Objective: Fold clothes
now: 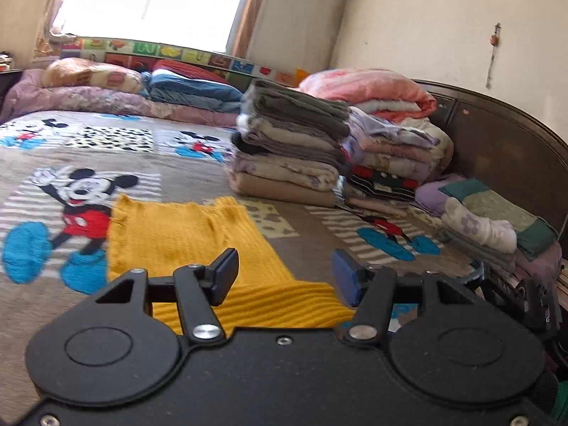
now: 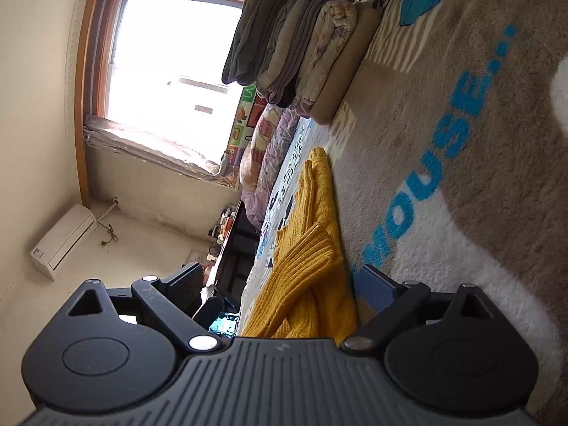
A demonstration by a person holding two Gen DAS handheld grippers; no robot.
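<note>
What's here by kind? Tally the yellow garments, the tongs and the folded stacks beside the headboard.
yellow knit garment: 1
Tongs: 2, left tongs and right tongs, both open
Folded stacks beside the headboard: 3, grey-beige stack, pink-topped stack, purple-green stack
Total: 6

Daylight is pouring in through the window [image 1: 149,3], which is blowing out to plain white in both views and leaving the walls evenly bright. The left wrist picture is smearing slightly with motion blur across the bedspread [image 1: 46,213] and the stacked blankets [image 1: 287,149]. Fisheye distortion is bending the edges, and the right wrist view is sitting rotated, with dark vignetting at the corners.
</note>
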